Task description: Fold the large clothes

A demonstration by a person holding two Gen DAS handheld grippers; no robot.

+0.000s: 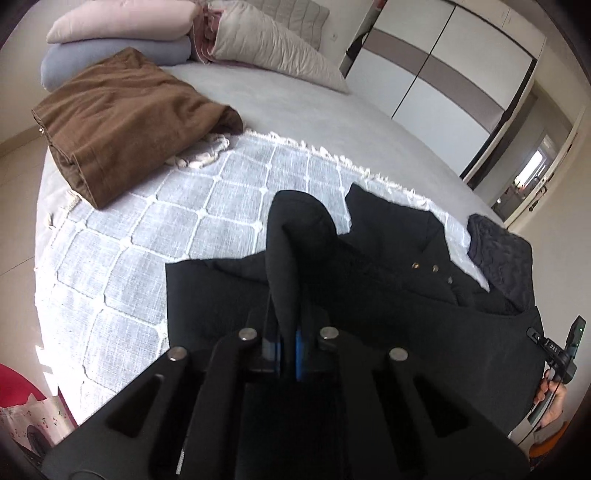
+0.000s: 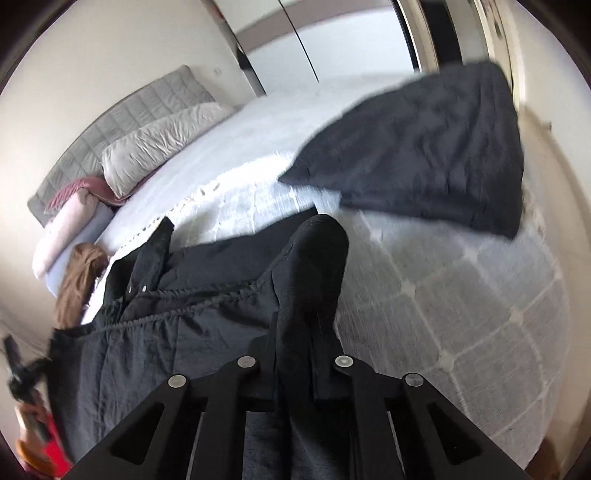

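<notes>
A black coat (image 1: pixel 388 295) with small metal snaps lies spread on the grey checked blanket (image 1: pixel 147 240) of a bed. My left gripper (image 1: pixel 288 317) is shut on a fold of the coat, and the pinched cloth stands up between its fingers. In the right wrist view the same black coat (image 2: pixel 207 266) stretches to the left. My right gripper (image 2: pixel 299 343) is shut on another fold of it, which rises in a hump above the fingers. The fingertips of both grippers are hidden by the cloth.
A folded brown garment (image 1: pixel 125 122) lies at the blanket's far left, with pillows (image 1: pixel 122 26) behind it. A dark quilted piece (image 2: pixel 424 147) lies on the blanket at the right. A wardrobe (image 1: pixel 461 74) stands beyond the bed. A hand (image 1: pixel 550 398) shows at the right edge.
</notes>
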